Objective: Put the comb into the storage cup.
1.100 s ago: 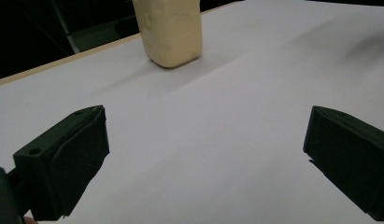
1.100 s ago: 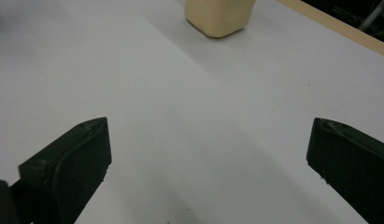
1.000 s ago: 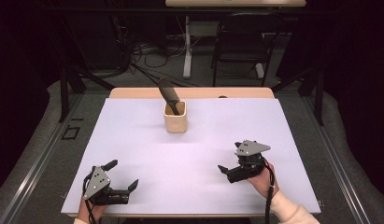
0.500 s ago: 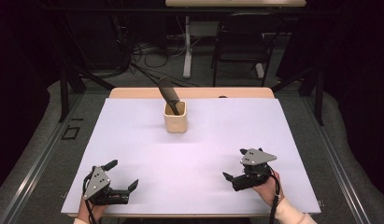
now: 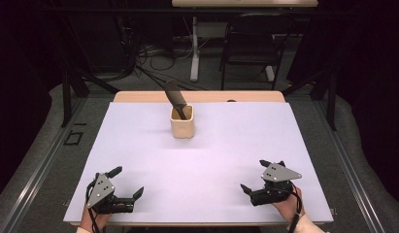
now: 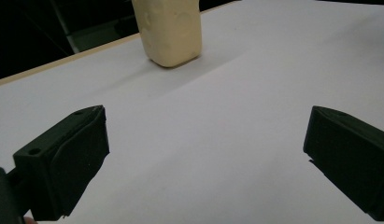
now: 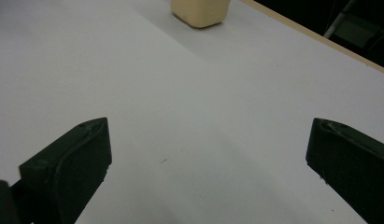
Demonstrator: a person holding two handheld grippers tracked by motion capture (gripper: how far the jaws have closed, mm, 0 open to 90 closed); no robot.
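White sheeting covers the table [image 5: 207, 160] in the high view, with a dark room, a chair [image 5: 248, 48] and floor cables seen behind it. A cream cup [image 5: 182, 123] is set upright toward the far middle of the table, and a dark tool [image 5: 176, 98] is stood in it, leaning to the left. The left gripper [image 5: 126, 184] is held at the near left corner and the right gripper [image 5: 257, 177] at the near right, both well apart from the cup, both with jaws spread and nothing between them. From the left gripper view, the cup [image 6: 172, 30] is seen far ahead, left of centre, and bare sheet lies between the parted jaws. From the right gripper view, the cup [image 7: 200, 11] is cut off by the top edge, and the jaws are likewise seen wide apart over bare sheet.
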